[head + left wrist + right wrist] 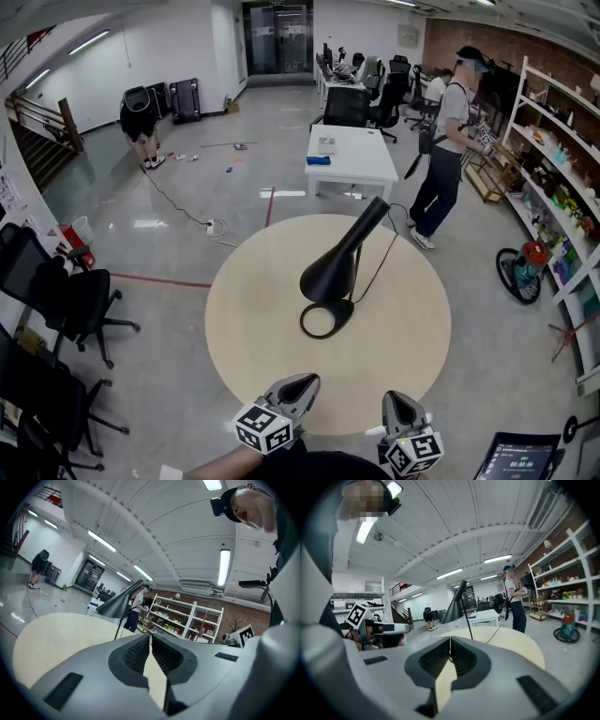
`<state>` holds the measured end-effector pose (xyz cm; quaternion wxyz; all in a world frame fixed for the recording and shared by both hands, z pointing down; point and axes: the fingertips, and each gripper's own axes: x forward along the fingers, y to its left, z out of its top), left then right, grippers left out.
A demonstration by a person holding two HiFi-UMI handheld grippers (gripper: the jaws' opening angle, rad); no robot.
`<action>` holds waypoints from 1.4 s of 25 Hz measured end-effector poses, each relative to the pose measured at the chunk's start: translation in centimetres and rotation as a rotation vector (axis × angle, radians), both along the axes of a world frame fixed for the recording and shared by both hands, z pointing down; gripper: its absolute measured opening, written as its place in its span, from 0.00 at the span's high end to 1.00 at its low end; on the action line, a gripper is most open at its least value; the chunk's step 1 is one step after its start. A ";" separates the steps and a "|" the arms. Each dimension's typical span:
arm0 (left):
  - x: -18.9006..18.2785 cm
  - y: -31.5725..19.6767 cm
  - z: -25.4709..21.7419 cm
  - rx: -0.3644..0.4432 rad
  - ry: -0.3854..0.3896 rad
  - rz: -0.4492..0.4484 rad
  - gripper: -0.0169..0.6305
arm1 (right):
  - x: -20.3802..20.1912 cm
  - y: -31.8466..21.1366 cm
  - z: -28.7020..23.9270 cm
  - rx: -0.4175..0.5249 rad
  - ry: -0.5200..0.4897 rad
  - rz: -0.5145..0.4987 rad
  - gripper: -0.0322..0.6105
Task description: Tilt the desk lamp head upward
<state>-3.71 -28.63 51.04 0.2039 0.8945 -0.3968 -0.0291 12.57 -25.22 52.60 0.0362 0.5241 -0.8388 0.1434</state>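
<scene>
desk lamp [325, 319] mid desk [244, 309]; head [333, 272] slopes down toward near-left | left gripper [302, 382] clenched, empty, straight before lamp, nearer | right gripper [401, 401] clenched, empty, near-right of lamp

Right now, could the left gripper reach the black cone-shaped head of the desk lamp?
Probably yes: only bare beige tabletop separates the left gripper from the black cone-shaped lamp head.
</scene>
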 end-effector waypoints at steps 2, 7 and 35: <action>-1.2 -2.6 -0.6 0.016 0.006 -0.016 0.97 | 0.0 -2.4 -1.2 0.025 0.015 0.018 0.94; -3.4 -8.0 -1.3 0.036 0.021 -0.033 0.89 | 0.4 -8.6 -5.4 0.111 0.059 0.035 0.94; -3.6 -20.2 4.6 -0.282 0.276 -0.166 0.53 | -5.7 -34.8 -20.6 0.368 0.202 -0.273 0.64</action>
